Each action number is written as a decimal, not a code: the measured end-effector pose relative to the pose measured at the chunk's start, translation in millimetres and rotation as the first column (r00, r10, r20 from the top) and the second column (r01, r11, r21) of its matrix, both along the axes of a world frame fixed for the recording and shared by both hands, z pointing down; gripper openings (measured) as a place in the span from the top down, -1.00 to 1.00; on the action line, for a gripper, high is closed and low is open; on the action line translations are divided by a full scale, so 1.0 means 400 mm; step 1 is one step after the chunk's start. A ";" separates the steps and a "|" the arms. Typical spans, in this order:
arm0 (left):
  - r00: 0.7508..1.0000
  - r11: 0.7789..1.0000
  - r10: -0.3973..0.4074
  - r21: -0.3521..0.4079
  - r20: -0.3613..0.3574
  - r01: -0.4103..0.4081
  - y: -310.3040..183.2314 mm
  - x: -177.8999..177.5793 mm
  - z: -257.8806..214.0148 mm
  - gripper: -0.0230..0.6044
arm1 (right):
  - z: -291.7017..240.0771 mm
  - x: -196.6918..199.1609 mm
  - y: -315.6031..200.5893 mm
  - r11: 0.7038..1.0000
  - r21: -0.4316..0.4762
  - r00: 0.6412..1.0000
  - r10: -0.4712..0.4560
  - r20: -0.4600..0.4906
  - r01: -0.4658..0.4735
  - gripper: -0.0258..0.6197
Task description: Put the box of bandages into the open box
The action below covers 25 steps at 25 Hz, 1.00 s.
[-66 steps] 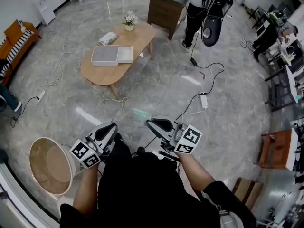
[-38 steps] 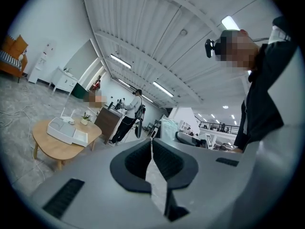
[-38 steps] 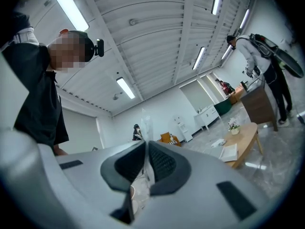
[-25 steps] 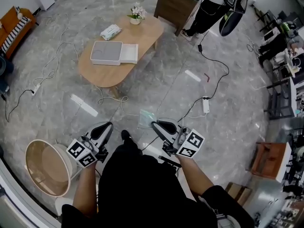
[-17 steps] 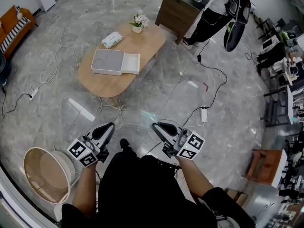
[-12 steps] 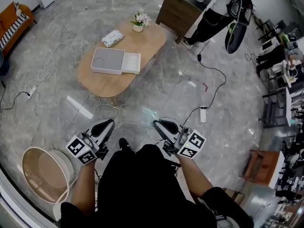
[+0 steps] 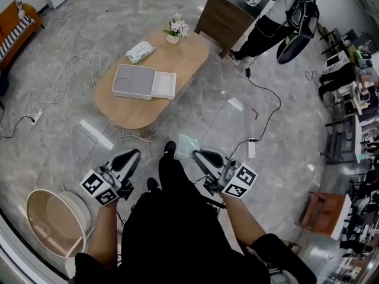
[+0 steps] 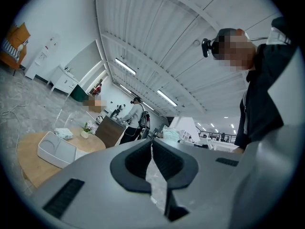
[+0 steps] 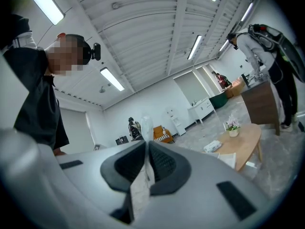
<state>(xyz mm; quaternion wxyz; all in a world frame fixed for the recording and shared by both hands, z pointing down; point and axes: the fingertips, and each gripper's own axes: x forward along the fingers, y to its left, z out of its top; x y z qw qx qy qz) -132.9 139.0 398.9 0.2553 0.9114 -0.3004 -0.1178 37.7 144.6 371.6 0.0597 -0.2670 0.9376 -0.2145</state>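
Observation:
The box of bandages point(image 7: 188, 144) shows as a pale green, see-through flat pack. My right gripper point(image 7: 196, 154) is shut on it, and its top edge point(image 9: 145, 124) sticks up between the jaws. My left gripper point(image 7: 135, 153) is shut with nothing in it; the pack point(image 8: 171, 134) shows off to its right. The open box point(image 7: 134, 80), grey and white with its lid point(image 7: 164, 85) beside it, lies on the oval wooden table point(image 7: 180, 55), far ahead of both grippers. It also appears in the left gripper view as the open box point(image 8: 55, 150).
A flower pot point(image 7: 174, 29) and a wipes pack point(image 7: 139, 52) sit on the table's far end. A person point(image 7: 278, 7) stands by a dark cabinet point(image 7: 228, 13). Cables and a power strip point(image 7: 250, 148) cross the marble floor. A round wicker chair point(image 7: 50, 220) is at my left. My shoe point(image 7: 169, 148) is forward.
I have walked toward the table, which has drawn a little nearer and shifted in view. One foot has stepped forward between the grippers. Both grippers keep their pose and the right keeps its hold.

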 end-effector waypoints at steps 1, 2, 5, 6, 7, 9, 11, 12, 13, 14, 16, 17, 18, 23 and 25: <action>1.000 1.000 -0.002 0.000 0.002 0.002 -0.017 0.002 0.002 0.85 | 0.004 -0.001 -0.018 1.000 -0.001 1.000 -0.007 0.001 0.007 0.83; 1.000 1.000 -0.004 0.001 0.005 0.004 -0.034 0.002 0.003 0.85 | 0.008 -0.003 -0.037 1.000 0.000 1.000 -0.013 0.004 0.013 0.83; 1.000 1.000 -0.007 -0.001 0.016 0.007 -0.089 -0.001 0.001 0.85 | 0.005 -0.012 -0.107 1.000 0.012 1.000 -0.026 0.015 0.025 0.83; 1.000 1.000 -0.006 -0.001 0.022 0.006 -0.110 -0.002 -0.001 0.85 | 0.002 -0.016 -0.134 0.999 0.017 0.999 -0.028 0.019 0.028 0.83; 1.000 1.000 -0.004 -0.001 0.027 0.004 -0.133 -0.002 -0.003 0.85 | -0.001 -0.019 -0.163 0.999 0.021 0.999 -0.031 0.023 0.030 0.83; 0.999 1.000 0.001 -0.001 0.036 -0.001 -0.185 0.000 -0.007 0.85 | -0.004 -0.019 -0.225 0.999 0.028 0.999 -0.032 0.027 0.031 0.83; 0.999 1.000 0.002 0.000 0.047 -0.002 -0.241 0.005 -0.012 0.85 | -0.009 -0.011 -0.287 0.999 0.030 0.999 -0.030 0.032 0.029 0.83; 0.999 1.000 0.000 0.000 0.053 0.000 -0.268 0.010 -0.016 0.85 | -0.012 -0.005 -0.315 0.999 0.030 0.999 -0.030 0.036 0.029 0.83; 0.998 1.000 -0.003 0.002 0.057 0.003 -0.296 0.015 -0.021 0.85 | -0.015 0.003 -0.341 0.999 0.030 0.999 -0.033 0.038 0.032 0.83; 0.998 1.000 -0.008 0.004 0.059 0.007 -0.324 0.020 -0.028 0.85 | -0.018 0.011 -0.367 0.999 0.030 0.999 -0.037 0.038 0.036 0.83; 0.998 1.000 -0.023 0.012 0.062 0.023 -0.382 0.025 -0.045 0.85 | -0.023 0.025 -0.424 0.999 0.025 0.998 -0.046 0.038 0.045 0.83; 0.997 0.999 -0.034 0.014 0.066 0.033 -0.413 0.026 -0.053 0.85 | -0.026 0.032 -0.454 0.999 0.020 0.998 -0.049 0.040 0.048 0.83; 0.996 0.999 -0.044 0.016 0.072 0.043 -0.442 0.027 -0.060 0.85 | -0.028 0.040 -0.484 0.999 0.014 0.998 -0.051 0.044 0.051 0.83; 0.991 0.995 -0.096 0.015 0.096 0.095 -0.567 0.035 -0.080 0.85 | -0.007 0.081 -0.605 0.997 -0.032 0.995 -0.068 0.072 0.070 0.83; 0.989 0.994 -0.110 0.008 0.100 0.110 -0.606 0.043 -0.079 0.85 | 0.002 0.090 -0.650 0.996 -0.032 0.993 -0.080 0.081 0.083 0.83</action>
